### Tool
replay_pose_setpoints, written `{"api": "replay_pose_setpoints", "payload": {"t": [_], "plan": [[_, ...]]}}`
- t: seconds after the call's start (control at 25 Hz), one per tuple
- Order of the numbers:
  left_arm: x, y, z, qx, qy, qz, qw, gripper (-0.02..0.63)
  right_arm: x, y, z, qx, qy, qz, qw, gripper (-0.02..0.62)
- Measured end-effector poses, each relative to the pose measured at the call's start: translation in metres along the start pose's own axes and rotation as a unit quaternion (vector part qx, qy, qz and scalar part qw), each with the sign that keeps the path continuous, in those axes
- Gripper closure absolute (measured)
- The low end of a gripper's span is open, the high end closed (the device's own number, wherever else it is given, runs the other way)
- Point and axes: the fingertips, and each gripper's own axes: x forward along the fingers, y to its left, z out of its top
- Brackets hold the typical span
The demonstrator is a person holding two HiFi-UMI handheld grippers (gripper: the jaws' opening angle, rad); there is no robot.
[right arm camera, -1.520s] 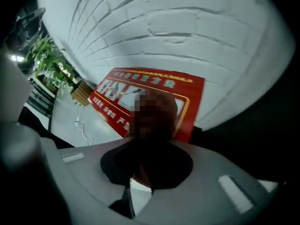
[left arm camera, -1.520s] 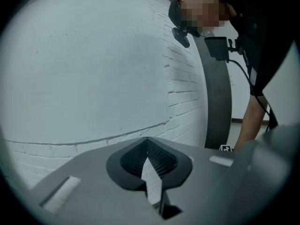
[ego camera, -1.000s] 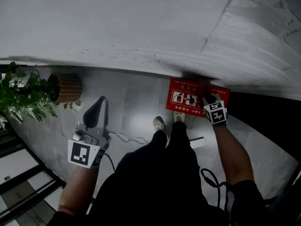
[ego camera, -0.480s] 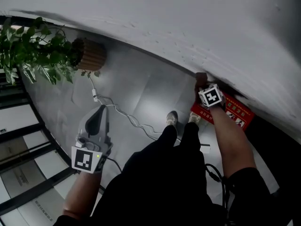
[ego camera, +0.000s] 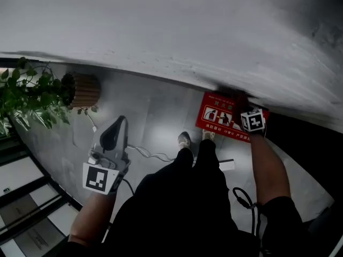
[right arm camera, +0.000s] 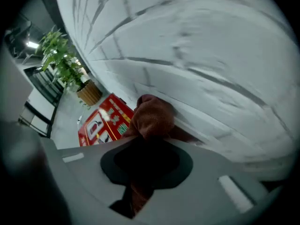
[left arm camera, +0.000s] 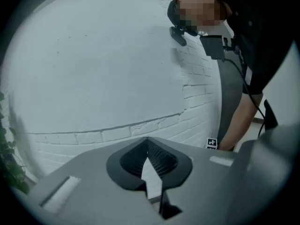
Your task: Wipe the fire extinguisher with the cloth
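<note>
A red fire-extinguisher box (ego camera: 222,116) printed with extinguisher pictures stands on the floor against the white brick wall; it also shows in the right gripper view (right arm camera: 101,123). My right gripper (ego camera: 244,103) points steeply down at the box's far right edge by the wall. It is shut on a bunched brown-red cloth (right arm camera: 152,116), which bulges out past the jaws (right arm camera: 147,135) and lies against the foot of the wall. My left gripper (ego camera: 119,121) hangs over the grey floor well left of the box. Its tips (left arm camera: 148,142) meet with nothing between them.
A leafy plant (ego camera: 32,95) in a woven pot (ego camera: 83,90) stands at the left by the wall. A white cable (ego camera: 144,154) and a white block (ego camera: 225,165) lie on the floor near the person's shoes (ego camera: 183,140). A black cable (ego camera: 244,199) loops at lower right.
The right gripper with the cloth slid left along the box's far edge, then came back to its right end. The head view swung and returned. The left gripper stays over the floor.
</note>
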Motion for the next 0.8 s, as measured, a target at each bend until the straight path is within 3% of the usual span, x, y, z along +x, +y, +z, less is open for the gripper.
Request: {"api": "replay_pose_setpoints", "payload": {"t": [0.12, 0.24, 0.32, 0.4, 0.48, 0.64, 0.8], "plan": [[0.023, -0.016, 0.008, 0.007, -0.012, -0.033, 0.9994, 0.606, -0.032, -0.060, -0.052, 0.072, 0.017, -0.056, 0.996, 0.548], [0.038, -0.028, 0.009, 0.007, -0.015, -0.060, 0.9980, 0.606, -0.063, -0.092, -0.108, 0.144, 0.055, -0.089, 0.984, 0.548], [0.040, -0.029, 0.011, 0.009, -0.018, -0.066, 0.9976, 0.606, -0.076, -0.101, -0.119, 0.142, 0.053, -0.113, 0.982, 0.548], [0.037, -0.023, 0.015, 0.011, -0.023, -0.061, 0.9978, 0.606, -0.082, -0.096, -0.097, 0.091, 0.020, -0.132, 0.987, 0.548], [0.029, -0.012, 0.018, 0.009, -0.026, -0.046, 0.9986, 0.606, -0.073, -0.066, -0.057, 0.021, -0.018, -0.117, 0.993, 0.548], [0.003, 0.019, 0.010, 0.005, -0.015, 0.005, 0.9999, 0.606, -0.015, 0.056, 0.026, -0.089, -0.056, -0.008, 0.994, 0.548], [-0.034, 0.045, -0.008, -0.001, 0.011, 0.060, 0.9981, 0.606, 0.046, 0.165, 0.072, -0.152, -0.026, 0.078, 0.985, 0.548]]}}
